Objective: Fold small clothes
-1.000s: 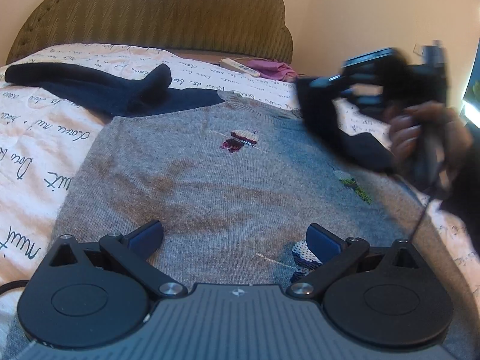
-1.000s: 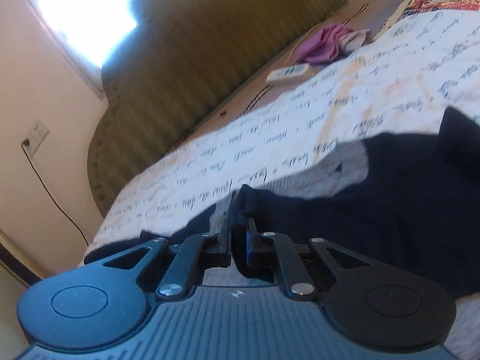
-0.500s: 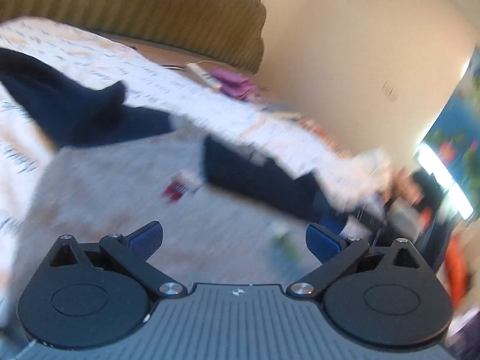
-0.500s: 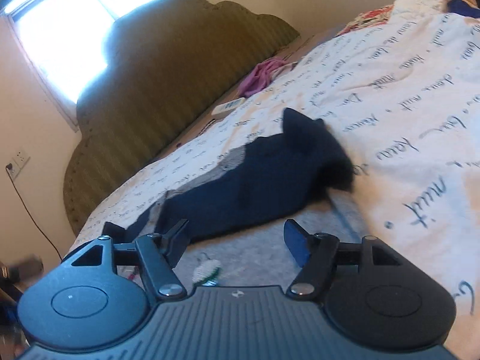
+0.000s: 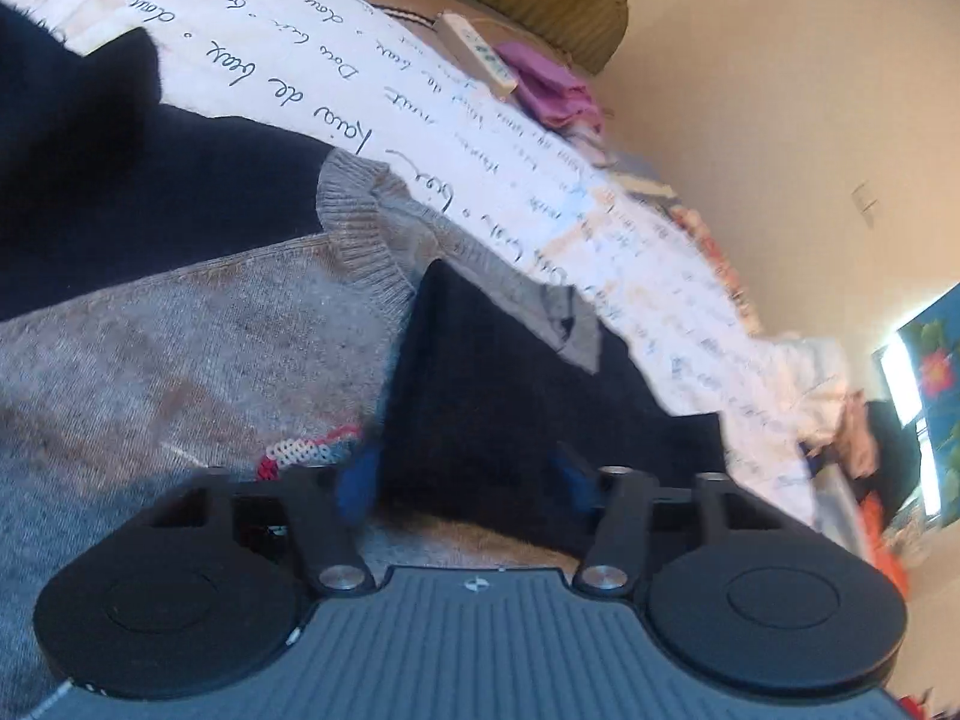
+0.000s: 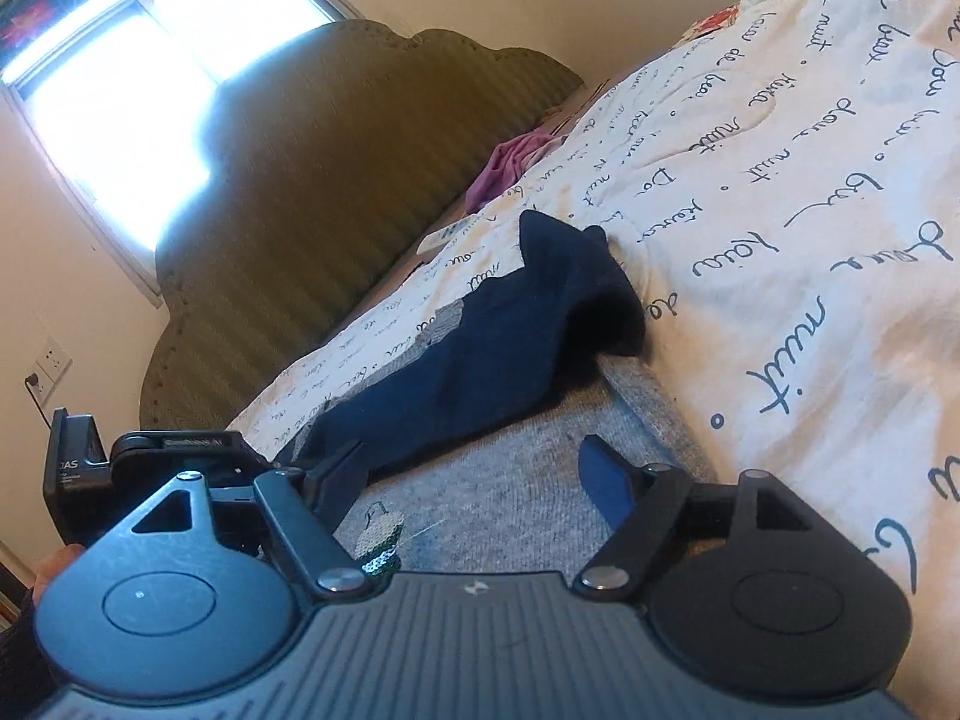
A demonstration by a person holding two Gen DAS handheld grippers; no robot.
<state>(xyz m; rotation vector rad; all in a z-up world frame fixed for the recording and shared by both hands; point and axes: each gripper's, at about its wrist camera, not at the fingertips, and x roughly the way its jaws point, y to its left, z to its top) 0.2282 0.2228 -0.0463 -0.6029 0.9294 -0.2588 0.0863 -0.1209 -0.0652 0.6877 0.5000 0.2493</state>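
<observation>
Spread on the script-printed bedspread, our grey sweater lies flat with its navy sleeve folded across, and with both the left gripper and right gripper released, we should pinch the near hem evenly.

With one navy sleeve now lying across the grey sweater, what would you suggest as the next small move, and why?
Probably bring the left gripper to the other navy sleeve, which sprawls out over the quilt past the grey sweater. Both grippers are open and empty.
</observation>
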